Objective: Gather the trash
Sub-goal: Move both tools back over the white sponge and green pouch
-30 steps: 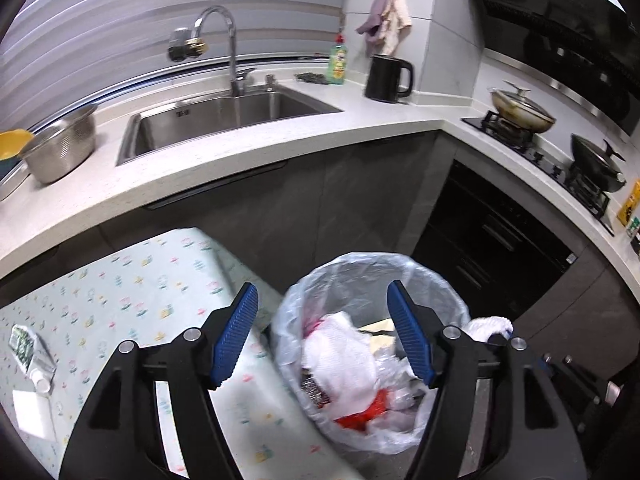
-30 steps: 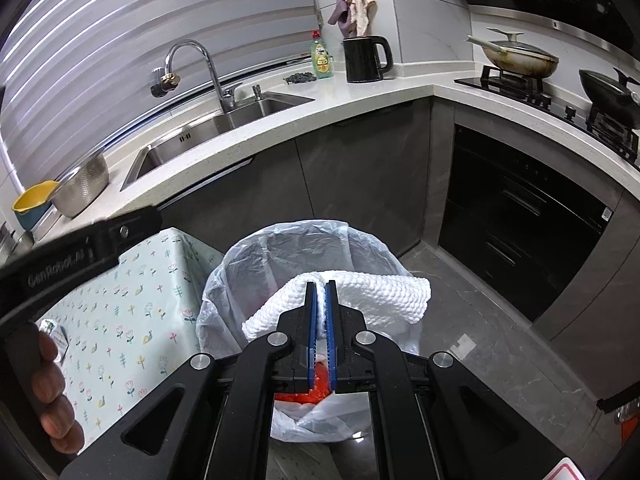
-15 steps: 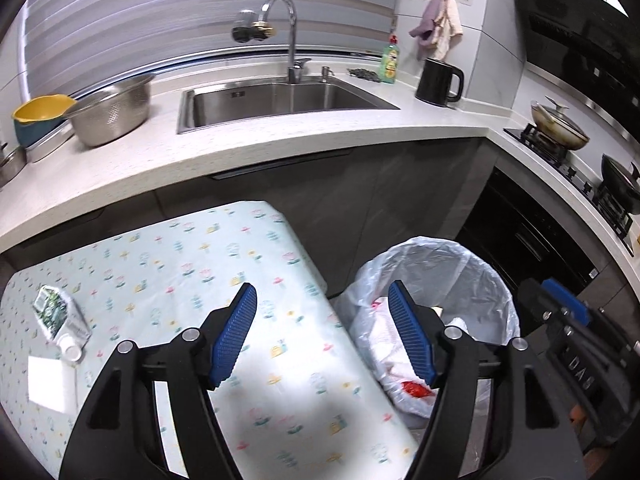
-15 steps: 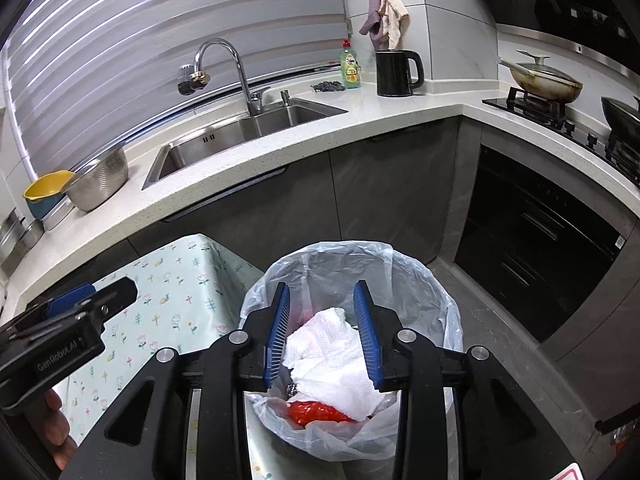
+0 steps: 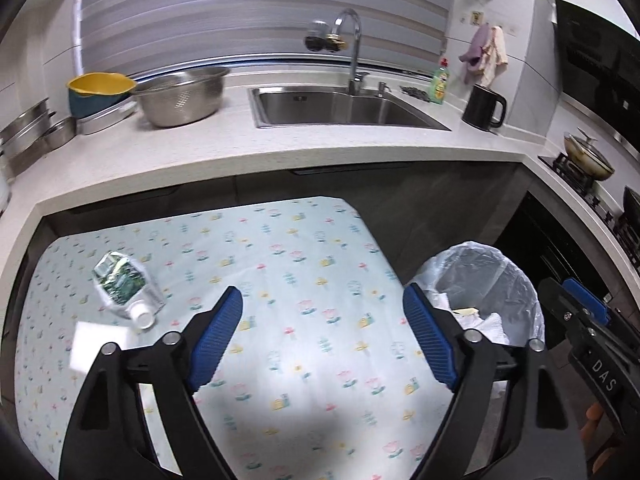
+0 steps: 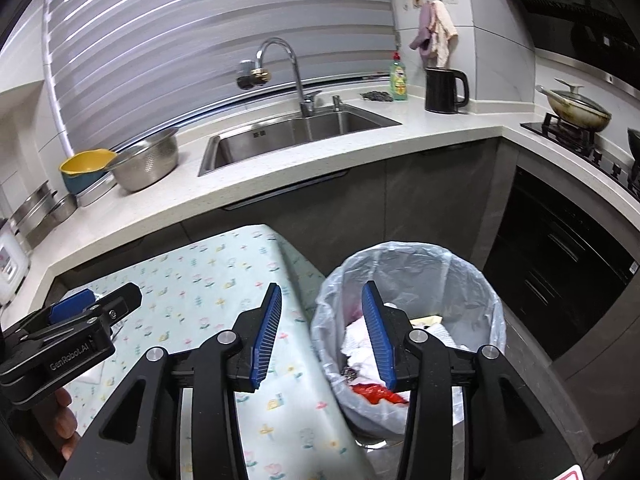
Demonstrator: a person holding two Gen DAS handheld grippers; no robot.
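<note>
The left tool (image 5: 322, 334) hangs over the worktop (image 5: 304, 264) with the flower cloth, and its two blue fingers are wide apart with nothing between them. On the cloth, off to the left of that tool, lies a crumpled pouch (image 5: 122, 280) with green print and a white cap, and just beside it is a flat white paper (image 5: 102, 342). Both lie apart from the tool. The bin (image 6: 476, 280) stands on the floor just beside the right edge of the worktop. It has a clear bag in it. Inside are white tissues (image 6: 360, 340) and something red (image 6: 374, 392) at the bottom. The right tool (image 6: 322, 334) hangs over the edge of the worktop and the near rim of the bin. Its blue fingers are apart too, and they hold nothing. Behind it all runs a long white counter with a sink (image 5: 344, 110), a tap (image 5: 352, 46), a metal bowl (image 5: 182, 94), a yellow bowl (image 5: 98, 88), a green bottle (image 5: 439, 82) and a black kettle (image 5: 484, 106).
</note>
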